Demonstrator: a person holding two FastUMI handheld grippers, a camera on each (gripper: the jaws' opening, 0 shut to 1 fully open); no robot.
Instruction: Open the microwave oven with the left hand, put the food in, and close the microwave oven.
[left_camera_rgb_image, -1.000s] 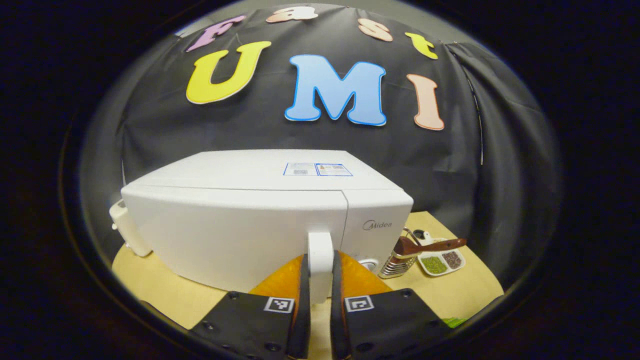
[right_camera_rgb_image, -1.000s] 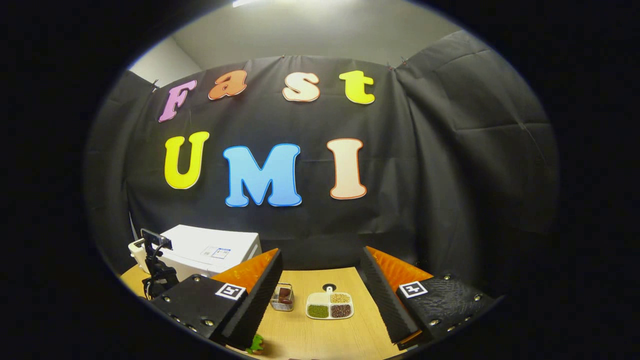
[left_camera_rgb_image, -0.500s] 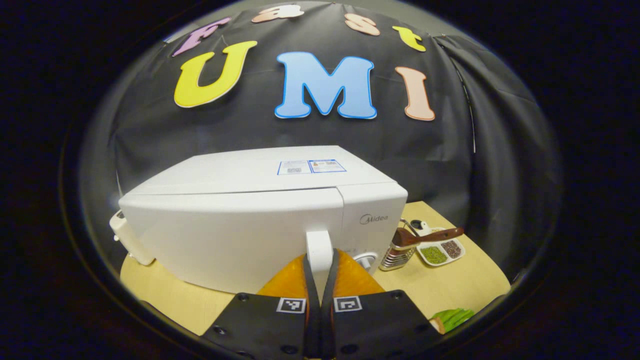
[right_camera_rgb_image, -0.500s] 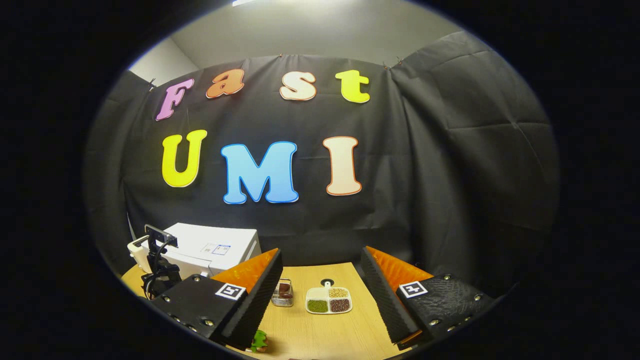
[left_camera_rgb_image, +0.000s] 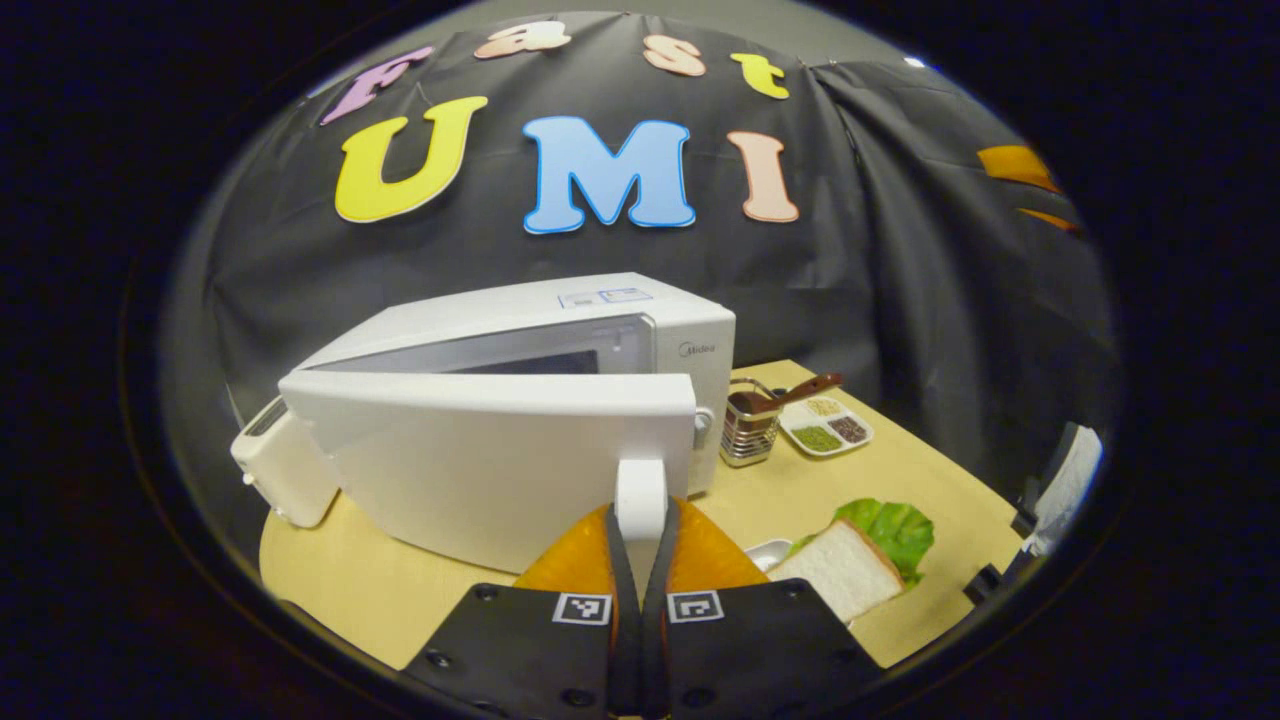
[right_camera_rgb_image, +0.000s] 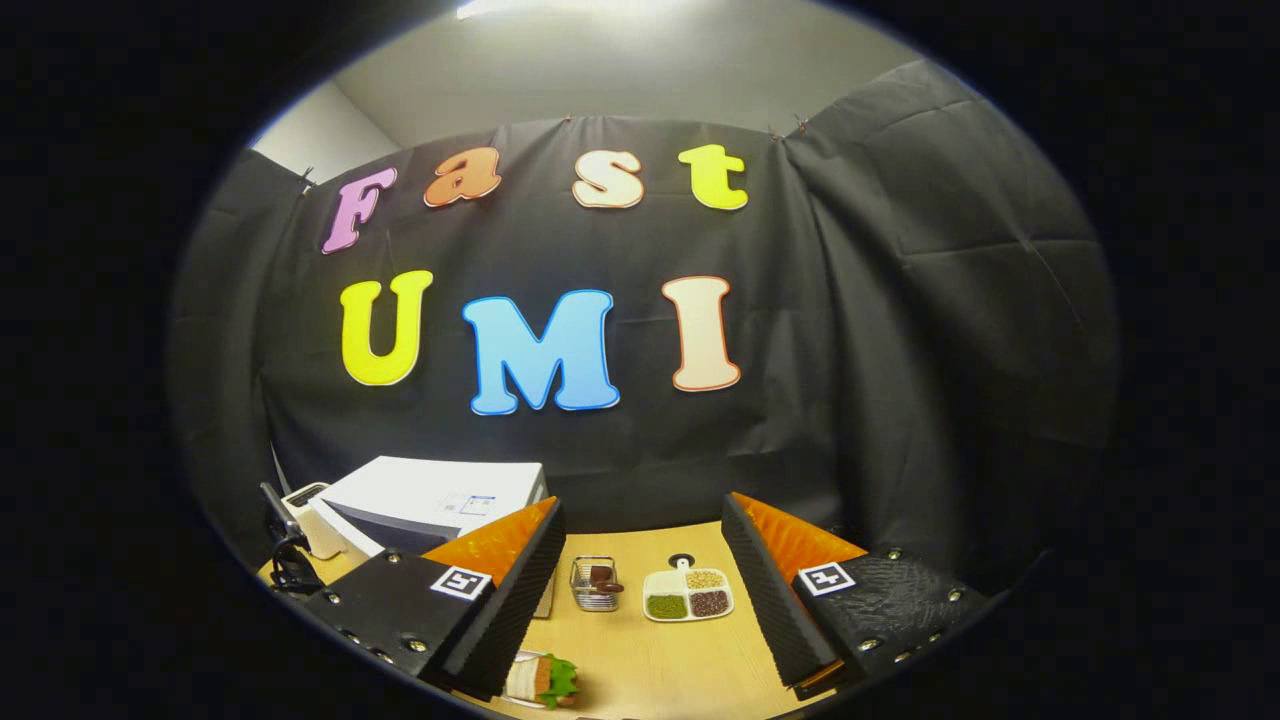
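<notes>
The left hand-held gripper (left_camera_rgb_image: 641, 520) points level at the front of the white microwave oven (left_camera_rgb_image: 560, 330). Its two fingers are squeezed tight on the white door handle (left_camera_rgb_image: 641, 490), one on each side. The door (left_camera_rgb_image: 480, 450) is swung part way open. A gap shows along its top edge, and you can see a bit of the inside behind it.

The word "Midea" is written in grey on the front of the oven, near the top right corner. There is a sticker on the roof of the oven, but its writing is too small to read.

The right hand-held gripper (right_camera_rgb_image: 643, 560) is held up high and well apart from the oven, pointing at the back wall. Its fingers are spread wide with nothing between them.

The food is a slice of white bread (left_camera_rgb_image: 840, 580) with a green lettuce leaf (left_camera_rgb_image: 895, 520). It lies on the wooden worktop (left_camera_rgb_image: 350, 590), to the right of the left hand-held gripper. It is outside the oven.

Farther back on the worktop are a metal wire holder (left_camera_rgb_image: 745, 435) and a small white dish (left_camera_rgb_image: 825, 428) with little parts full of beans. A small white box (left_camera_rgb_image: 285, 470) stands beside the oven's left side.
</notes>
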